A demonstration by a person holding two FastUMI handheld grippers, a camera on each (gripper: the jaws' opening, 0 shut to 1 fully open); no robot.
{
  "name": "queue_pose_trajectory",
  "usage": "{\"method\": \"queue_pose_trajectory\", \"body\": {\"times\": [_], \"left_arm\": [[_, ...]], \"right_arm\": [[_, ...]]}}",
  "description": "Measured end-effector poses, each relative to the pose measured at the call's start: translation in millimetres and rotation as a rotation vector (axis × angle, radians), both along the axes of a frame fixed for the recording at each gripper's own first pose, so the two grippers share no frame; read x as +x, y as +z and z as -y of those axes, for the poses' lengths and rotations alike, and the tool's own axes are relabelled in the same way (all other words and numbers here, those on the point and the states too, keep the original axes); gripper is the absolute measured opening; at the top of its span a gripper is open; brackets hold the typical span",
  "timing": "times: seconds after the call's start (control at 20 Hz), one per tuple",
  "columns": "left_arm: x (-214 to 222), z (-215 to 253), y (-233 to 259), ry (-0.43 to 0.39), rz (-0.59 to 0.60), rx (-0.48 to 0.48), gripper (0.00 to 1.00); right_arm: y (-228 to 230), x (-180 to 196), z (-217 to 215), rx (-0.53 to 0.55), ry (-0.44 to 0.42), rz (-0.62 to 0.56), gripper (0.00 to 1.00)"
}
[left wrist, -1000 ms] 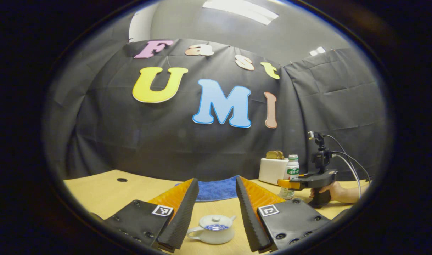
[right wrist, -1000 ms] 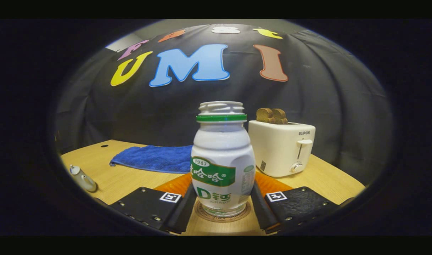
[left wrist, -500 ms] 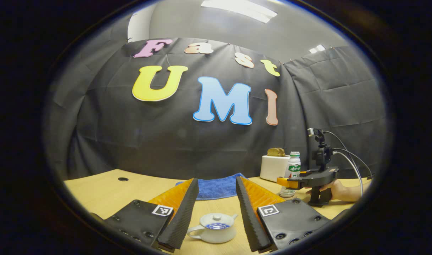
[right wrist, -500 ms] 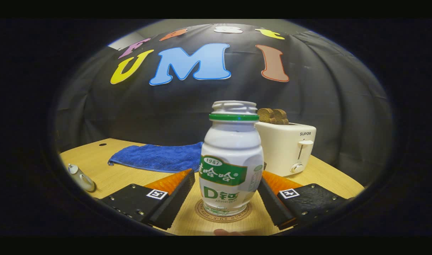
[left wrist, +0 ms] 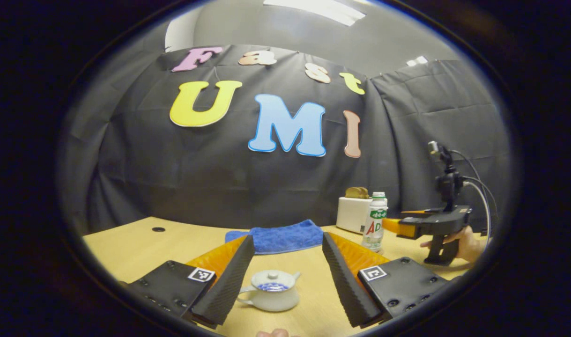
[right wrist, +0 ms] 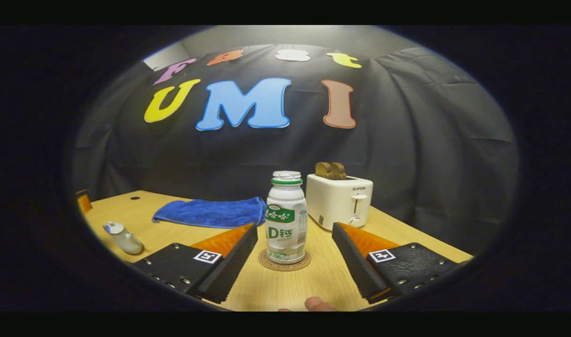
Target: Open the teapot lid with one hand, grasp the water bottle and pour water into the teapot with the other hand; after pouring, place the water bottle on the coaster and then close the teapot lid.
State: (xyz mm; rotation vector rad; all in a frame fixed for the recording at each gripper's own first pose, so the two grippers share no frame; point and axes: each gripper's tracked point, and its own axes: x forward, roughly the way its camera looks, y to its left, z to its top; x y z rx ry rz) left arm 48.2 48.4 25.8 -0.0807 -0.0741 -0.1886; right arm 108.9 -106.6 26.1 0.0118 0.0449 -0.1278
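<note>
The white teapot (left wrist: pixel 266 294) sits on the table with its blue-patterned lid (left wrist: pixel 271 280) on. My left gripper (left wrist: pixel 287 238) is open, one finger on each side of the teapot and touching nothing. The white water bottle (right wrist: pixel 286 224) with a green label stands upright on the round coaster (right wrist: pixel 284 261). My right gripper (right wrist: pixel 294 228) is open and drawn back from it, fingers clear of its sides. From the left gripper view, the bottle (left wrist: pixel 374 227) stands just left of the right gripper (left wrist: pixel 394 226), held by a hand (left wrist: pixel 464 242). The teapot (right wrist: pixel 123 236) also sits at the far left.
A white toaster (right wrist: pixel 339 201) with bread in it stands right behind the bottle. A blue towel (right wrist: pixel 212 211) lies at the back middle of the wooden table (right wrist: pixel 313 285). A person's fingertip (right wrist: pixel 315 304) shows at the bottom edge.
My right gripper has let go of the bottle and pulled back; the bottle stays on the coaster. The left gripper has shifted slightly, still open around the lidded teapot.
</note>
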Motion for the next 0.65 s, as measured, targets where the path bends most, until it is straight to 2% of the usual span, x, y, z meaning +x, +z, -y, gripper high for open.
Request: {"method": "queue_pose_trajectory", "body": {"times": [0.15,0.3,0.45,0.55,0.65], "left_arm": [[-25,2,1,0.084,-0.004,-0.023,0.99],[-43,34,2,0.097,0.0,-0.049,0.99],[-53,49,-16,0.132,-0.034,0.016,0.99],[-58,59,-29,0.125,-0.069,0.019,0.99],[-60,58,-40,0.147,-0.1,0.04,0.99]], "right_arm": [[-5,-47,-13,0.021,-0.039,-0.006,0.98],[-14,-86,-59,0.052,0.035,0.0,0.99],[-25,-106,-88,0.029,0.054,0.01,0.99],[-32,-109,-100,-0.017,0.067,0.006,0.99],[-46,-110,-113,0.021,0.104,-0.025,0.99]]}}
